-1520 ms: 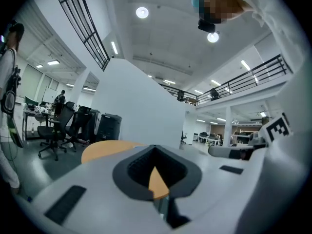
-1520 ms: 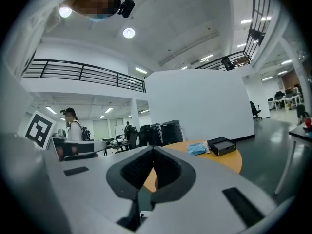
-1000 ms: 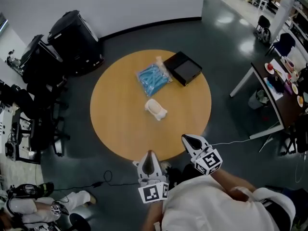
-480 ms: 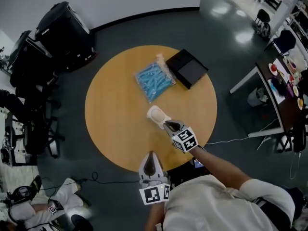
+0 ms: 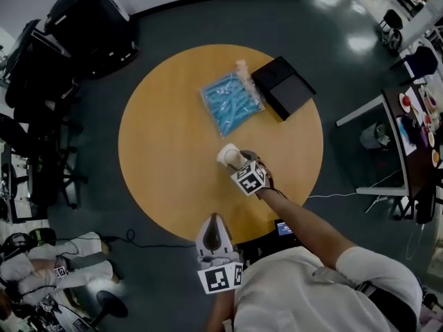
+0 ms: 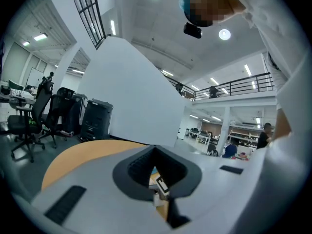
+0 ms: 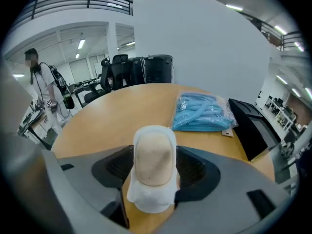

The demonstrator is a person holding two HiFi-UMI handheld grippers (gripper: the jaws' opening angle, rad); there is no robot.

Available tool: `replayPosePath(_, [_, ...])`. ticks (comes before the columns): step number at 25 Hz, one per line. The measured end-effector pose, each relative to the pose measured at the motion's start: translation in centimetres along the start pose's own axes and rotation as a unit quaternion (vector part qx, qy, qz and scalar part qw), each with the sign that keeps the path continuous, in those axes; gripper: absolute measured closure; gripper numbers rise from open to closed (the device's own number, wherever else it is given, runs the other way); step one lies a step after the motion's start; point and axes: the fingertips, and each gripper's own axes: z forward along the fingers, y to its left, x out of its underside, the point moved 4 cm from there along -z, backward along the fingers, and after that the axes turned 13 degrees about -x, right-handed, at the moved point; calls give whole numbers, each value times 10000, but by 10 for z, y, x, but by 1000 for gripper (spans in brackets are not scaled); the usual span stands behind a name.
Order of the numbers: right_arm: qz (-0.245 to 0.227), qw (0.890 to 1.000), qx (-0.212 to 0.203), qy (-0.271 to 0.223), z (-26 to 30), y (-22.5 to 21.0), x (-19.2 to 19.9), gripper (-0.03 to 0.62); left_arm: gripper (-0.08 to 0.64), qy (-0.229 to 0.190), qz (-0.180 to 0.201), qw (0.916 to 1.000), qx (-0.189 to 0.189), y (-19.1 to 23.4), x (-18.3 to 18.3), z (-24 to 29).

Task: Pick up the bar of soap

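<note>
We saw only in right gripper view: bar of soap (image 7: 152, 152), white-wrapped, between jaws of right gripper (image 7: 155, 165); head view gave just soap's end past marker cube. Round wooden desk (image 5: 166, 144), dark floor (image 5: 346, 68), office chairs (image 5: 38, 81); blue packet (image 5: 232, 102), black box (image 5: 284, 87) beyond soap. Right jaws were opening, soap between, ungripped. Left gripper (image 5: 215, 221) clenched, empty, at desk's near edge.

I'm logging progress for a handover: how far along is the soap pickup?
Done: the right gripper is at the bar of soap, which stands between its jaws. In hand: those jaws are opening around the bar, pads not pressing it, so no grip yet. Left: close on the soap and lift it off the round table, where it rests. The left gripper hangs back near the table's edge, shut and empty.
</note>
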Motion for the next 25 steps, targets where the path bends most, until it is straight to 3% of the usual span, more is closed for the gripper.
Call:
replayPosePath(5, [2,9990,-127,429,16,-2,11,325,554,43,-140,9998,-135,9,3,3])
replayPosePath(15, [-124,9996,-82,228,7,2,5,332,554,99,-241,9994,-242,15,7,0])
replayPosePath(18, [-232,9993,-126,-277,-16,12,-11,333,554,34,-233,9994,-238,14,5,-6])
replayPosePath(21, [-419,9926,-207,-1118,-61,31,-35,333,554,-79,-230,9995,-205,11,0,-13])
replayPosePath(25, [-687,9630,-279,-2590,-158,63,-68,333,554,-294,-168,9993,-126,3,-12,-26])
